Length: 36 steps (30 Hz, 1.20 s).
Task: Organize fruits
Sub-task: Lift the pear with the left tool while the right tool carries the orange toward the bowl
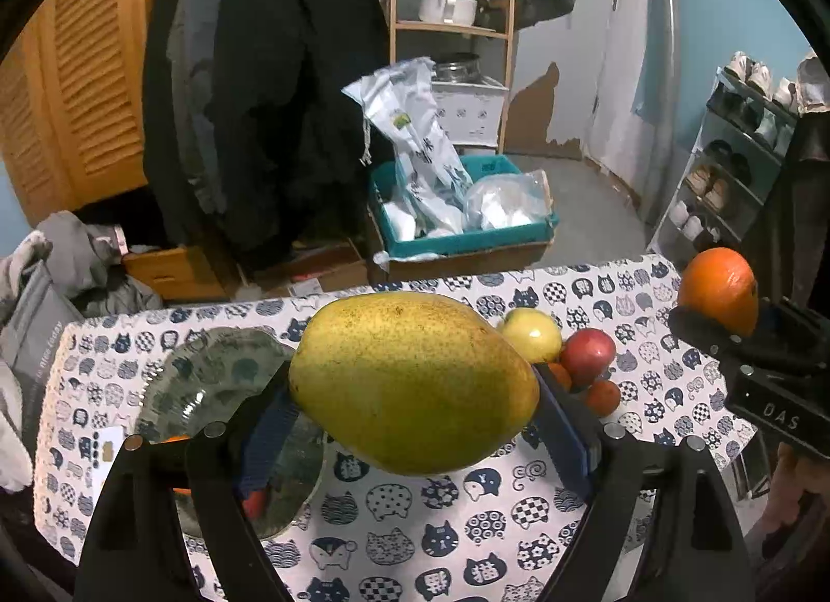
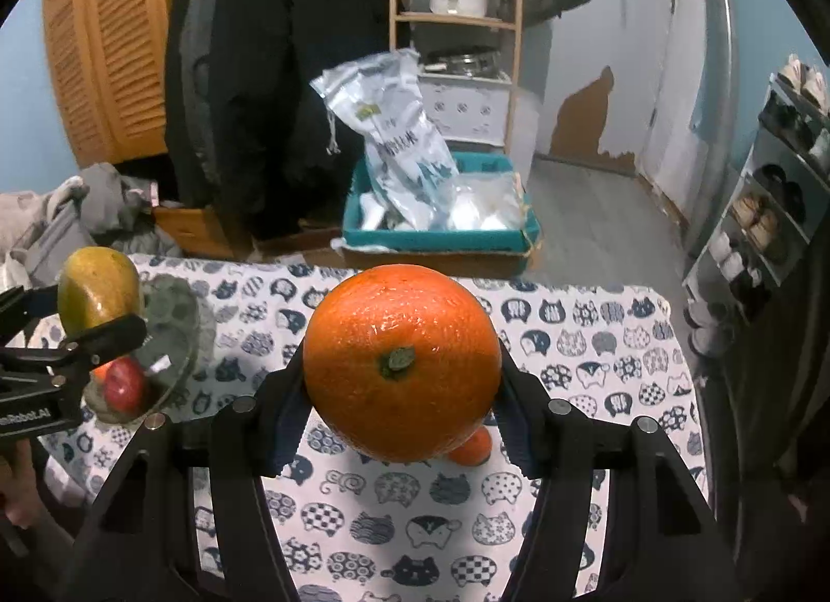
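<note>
My left gripper is shut on a large yellow-green mango and holds it above the cat-print tablecloth. The mango also shows in the right wrist view. My right gripper is shut on a big orange, held above the cloth; it also shows in the left wrist view. A green glass plate lies at the left, with a red apple and an orange fruit on it. A yellow fruit, a red fruit and small orange fruits lie behind the mango.
A small orange fruit lies under the held orange. Beyond the table's far edge stand a teal box with bags, hanging dark coats, a wooden shelf and a shoe rack at the right.
</note>
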Each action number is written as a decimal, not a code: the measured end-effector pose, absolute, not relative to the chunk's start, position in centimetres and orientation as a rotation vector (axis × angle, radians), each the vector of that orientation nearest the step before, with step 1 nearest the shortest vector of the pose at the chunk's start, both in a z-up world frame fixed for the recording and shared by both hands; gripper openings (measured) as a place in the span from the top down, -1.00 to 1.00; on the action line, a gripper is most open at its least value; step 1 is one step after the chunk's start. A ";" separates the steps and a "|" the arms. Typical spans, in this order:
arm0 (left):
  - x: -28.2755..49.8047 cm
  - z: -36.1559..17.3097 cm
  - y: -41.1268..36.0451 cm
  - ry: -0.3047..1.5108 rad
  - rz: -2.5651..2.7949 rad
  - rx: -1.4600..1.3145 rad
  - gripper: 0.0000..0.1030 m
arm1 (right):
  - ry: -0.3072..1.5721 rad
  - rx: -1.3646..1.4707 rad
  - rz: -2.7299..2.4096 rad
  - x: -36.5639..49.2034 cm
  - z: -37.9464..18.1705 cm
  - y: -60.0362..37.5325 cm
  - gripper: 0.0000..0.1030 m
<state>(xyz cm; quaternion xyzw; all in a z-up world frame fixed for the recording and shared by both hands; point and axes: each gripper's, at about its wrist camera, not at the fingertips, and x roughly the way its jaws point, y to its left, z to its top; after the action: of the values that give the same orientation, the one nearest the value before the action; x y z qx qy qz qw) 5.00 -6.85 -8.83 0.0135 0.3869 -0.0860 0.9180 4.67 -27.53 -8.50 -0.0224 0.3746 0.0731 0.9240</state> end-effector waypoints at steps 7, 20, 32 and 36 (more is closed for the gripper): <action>4.2 -7.5 -4.8 0.761 -0.157 0.003 -0.69 | 0.726 -0.051 0.179 4.2 -6.7 -26.0 -0.21; 3.6 -6.0 0.0 0.712 -0.082 -0.046 -0.69 | 0.700 -0.065 0.256 5.0 -5.3 -22.3 -0.21; 3.7 -6.3 5.0 0.722 -0.005 -0.079 -0.69 | 0.715 -0.088 0.333 6.3 -5.2 -17.5 -0.21; 4.0 -6.8 6.4 0.736 0.017 -0.086 -0.69 | 0.730 -0.096 0.361 7.0 -5.5 -15.8 -0.21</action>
<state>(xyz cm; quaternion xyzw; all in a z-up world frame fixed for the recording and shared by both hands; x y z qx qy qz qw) 3.99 6.40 -6.81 -0.0422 0.3596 0.0084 0.9321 6.99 -15.77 -5.55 -0.0468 0.3551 0.1753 0.9171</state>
